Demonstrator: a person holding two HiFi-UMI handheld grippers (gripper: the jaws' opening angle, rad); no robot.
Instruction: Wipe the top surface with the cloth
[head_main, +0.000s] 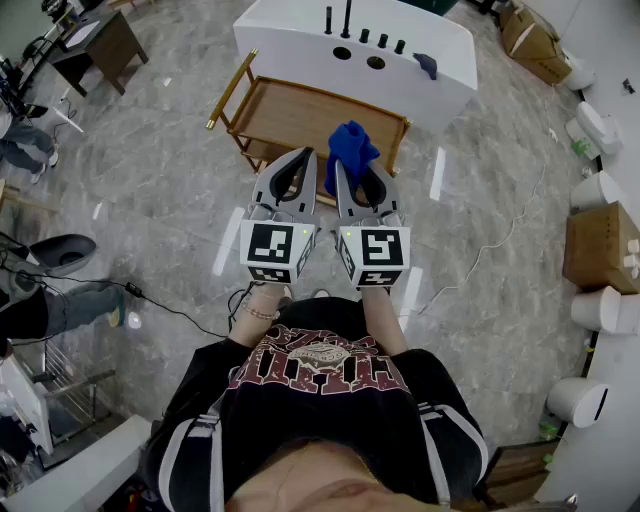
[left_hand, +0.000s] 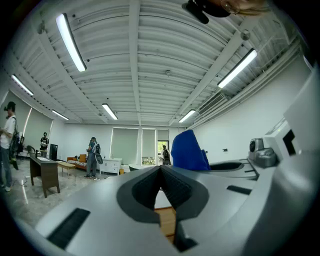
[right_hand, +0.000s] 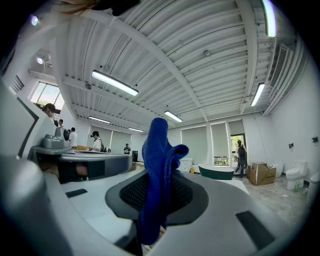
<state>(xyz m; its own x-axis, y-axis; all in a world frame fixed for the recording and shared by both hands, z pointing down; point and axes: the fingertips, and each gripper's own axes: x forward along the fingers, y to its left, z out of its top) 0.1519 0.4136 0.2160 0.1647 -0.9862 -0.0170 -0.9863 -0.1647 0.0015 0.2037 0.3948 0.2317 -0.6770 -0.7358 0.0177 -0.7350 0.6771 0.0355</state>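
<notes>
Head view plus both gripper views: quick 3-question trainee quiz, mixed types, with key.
1. Multiple choice: the right claw is A) open and empty, B) shut on the blue cloth, C) shut on nothing.
2. True or false: the left claw stands wide open.
3. Short answer: in the head view, what piece of furniture shows just past the claw tips?

Key
1. B.
2. False: its jaws meet, with nothing between them.
3. The wooden table.
</notes>
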